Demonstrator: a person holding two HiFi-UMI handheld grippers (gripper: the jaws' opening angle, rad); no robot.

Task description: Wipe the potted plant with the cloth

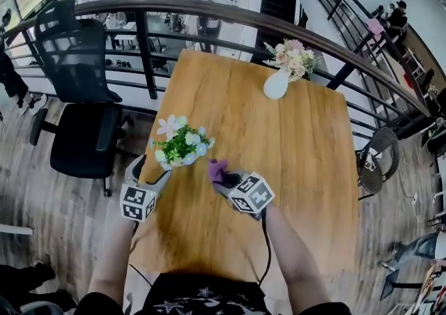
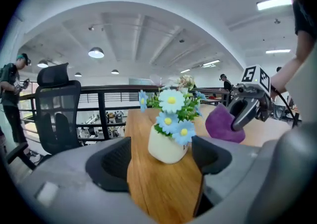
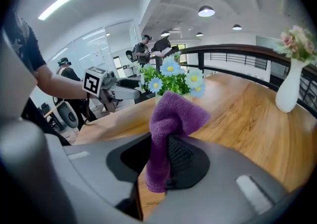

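The potted plant [image 1: 182,145], blue and white flowers in a small white pot [image 2: 166,144], is near the left front of the wooden table [image 1: 293,167]. My left gripper [image 1: 157,168] reaches it from the left. Its jaws stand wide around the pot and grip its sides [image 2: 161,141]. My right gripper [image 1: 221,175] is just right of the plant, shut on a bunched purple cloth [image 3: 171,119]. The cloth [image 2: 223,124] stands up from the jaws, close to the flowers [image 3: 173,77] but apart from them.
A white vase of pink flowers [image 1: 277,83] stands at the table's far edge. A dark railing [image 1: 209,10] runs behind the table. A black office chair [image 1: 80,111] is on the floor to the left. People stand further off.
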